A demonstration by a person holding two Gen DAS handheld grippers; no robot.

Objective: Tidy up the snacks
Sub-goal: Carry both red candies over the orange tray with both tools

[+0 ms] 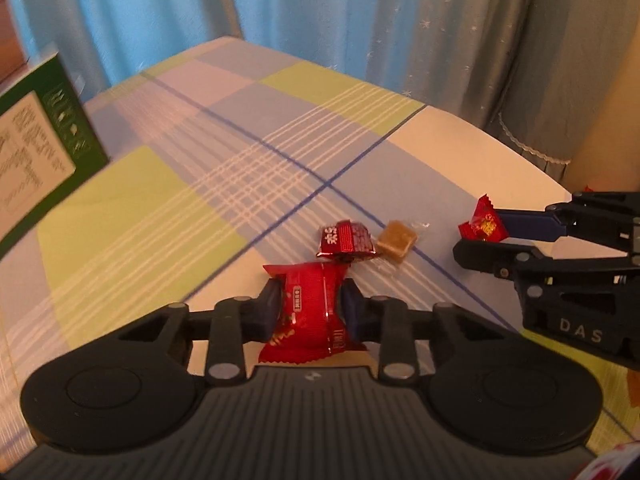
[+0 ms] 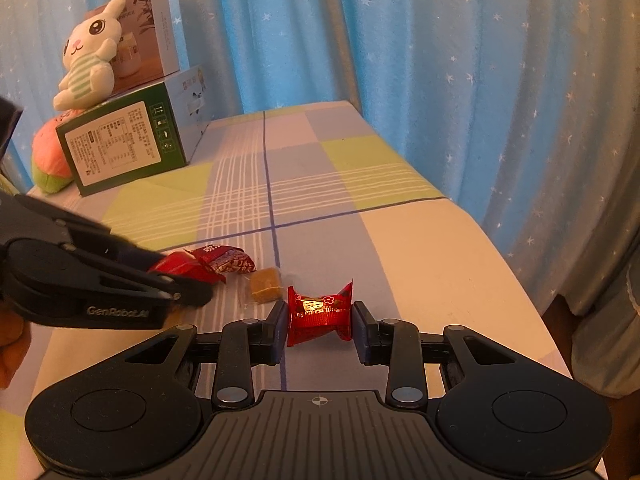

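The bench (image 2: 420,240) is covered with a checked cloth in pale blue, lime green and cream, crossed by thin white stripes and darker blue lines. Blue curtains with small white stars (image 2: 460,60) are hung right behind it, and a greyer curtain (image 1: 500,40) is seen in the left wrist view.

At the far left end of the bench a green box with a printed label (image 2: 120,148) is laid flat, with a second box (image 2: 148,28) stood on top and a plush bunny (image 2: 90,56) propped against it. A pink and green plush (image 2: 50,160) is tucked beside the green box.

A big red snack packet (image 1: 306,312) is clenched between the left tool (image 1: 308,306) pads, just above the cloth. A smaller red candy (image 2: 320,310) with gold print is pinched in the right tool (image 2: 320,320), also low over the bench. Between the two tools, a red foil candy (image 1: 346,240) and a brown cube candy in clear wrap (image 1: 397,245) are left lying on the cloth, just beside each other.
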